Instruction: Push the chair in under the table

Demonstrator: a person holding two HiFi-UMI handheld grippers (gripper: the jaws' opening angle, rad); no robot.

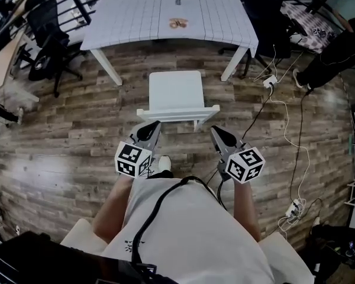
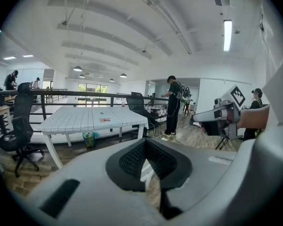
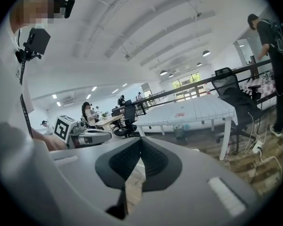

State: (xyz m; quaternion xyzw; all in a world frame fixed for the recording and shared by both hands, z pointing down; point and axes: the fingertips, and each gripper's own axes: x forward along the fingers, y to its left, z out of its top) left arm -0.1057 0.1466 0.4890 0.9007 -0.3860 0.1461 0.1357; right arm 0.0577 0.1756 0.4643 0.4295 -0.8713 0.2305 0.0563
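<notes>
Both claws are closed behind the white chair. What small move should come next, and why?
Probably ease the left claw and right claw forward onto the back rail of the chair, one near each end. The chair stands clear of the table, and both shut claws seem short of the rail.

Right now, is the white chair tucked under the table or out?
Out. The chair stands clear of the table, floorboards showing between them.
</notes>
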